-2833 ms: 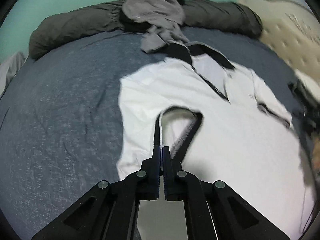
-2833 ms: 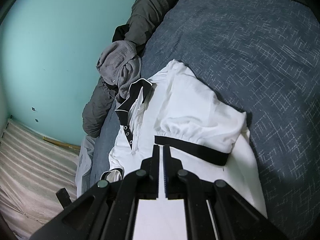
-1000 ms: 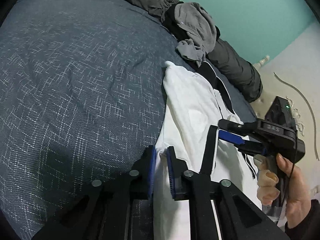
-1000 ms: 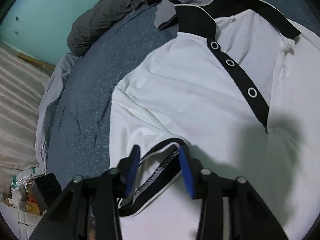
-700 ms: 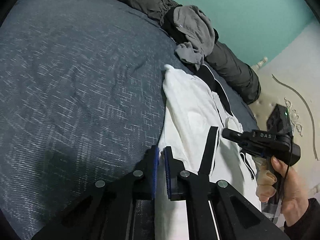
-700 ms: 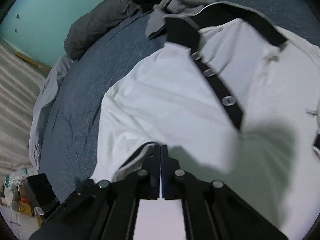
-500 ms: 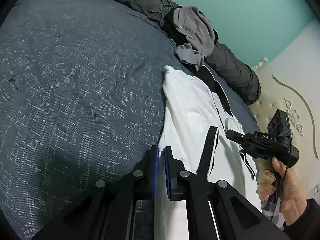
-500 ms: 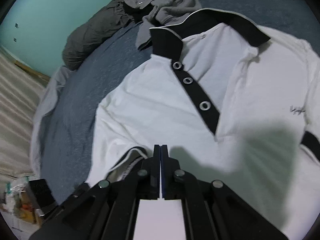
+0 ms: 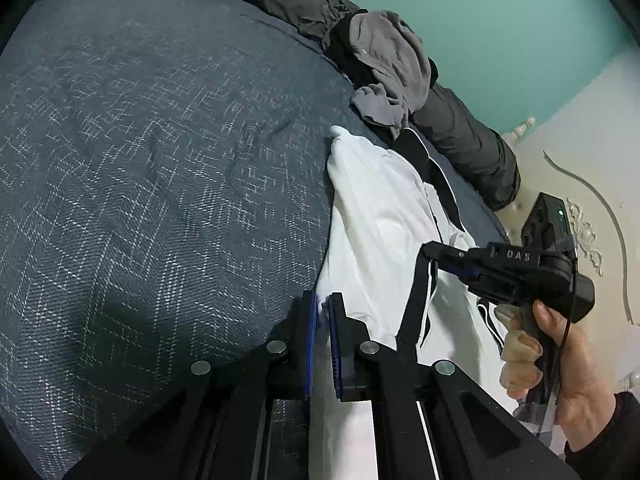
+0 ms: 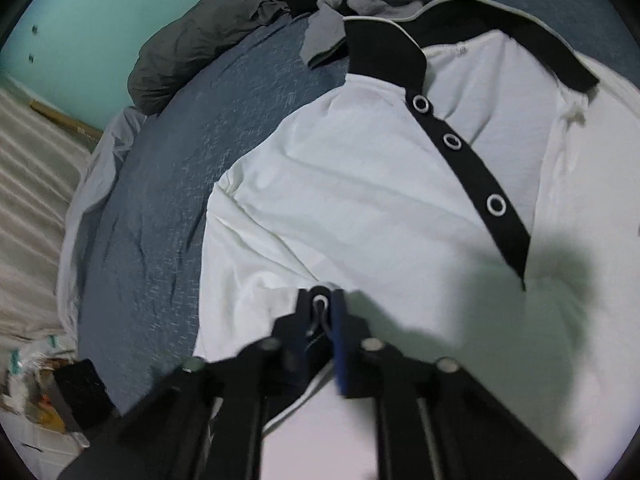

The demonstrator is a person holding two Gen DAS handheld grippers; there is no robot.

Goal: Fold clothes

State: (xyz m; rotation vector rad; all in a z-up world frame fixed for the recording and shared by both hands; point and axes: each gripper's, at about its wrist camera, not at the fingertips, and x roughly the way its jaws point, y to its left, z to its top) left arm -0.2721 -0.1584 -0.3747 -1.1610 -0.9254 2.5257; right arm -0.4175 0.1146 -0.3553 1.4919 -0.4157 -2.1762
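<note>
Polo shirt point(image 10: 360, 200) front-up on the bed point(image 9: 160, 180) ahead of my jaws | left gripper point(image 9: 323, 312) clamped on its side edge | right gripper point(image 10: 326, 312) clamped on black-trimmed sleeve point(image 9: 416, 300) | body unfolded; sleeves, sides left.

— What is the garment?
— A white polo shirt point(image 10: 360, 200) with a black collar, a black placket bearing three ringed snaps, and black bands at the sleeve ends.

— How does it lie?
— Front up on the blue-grey bed, collar toward the far end, the cloth creased. In the left wrist view its left side point(image 9: 376, 216) is folded inward over the body, the black sleeve band lying on top.
</note>
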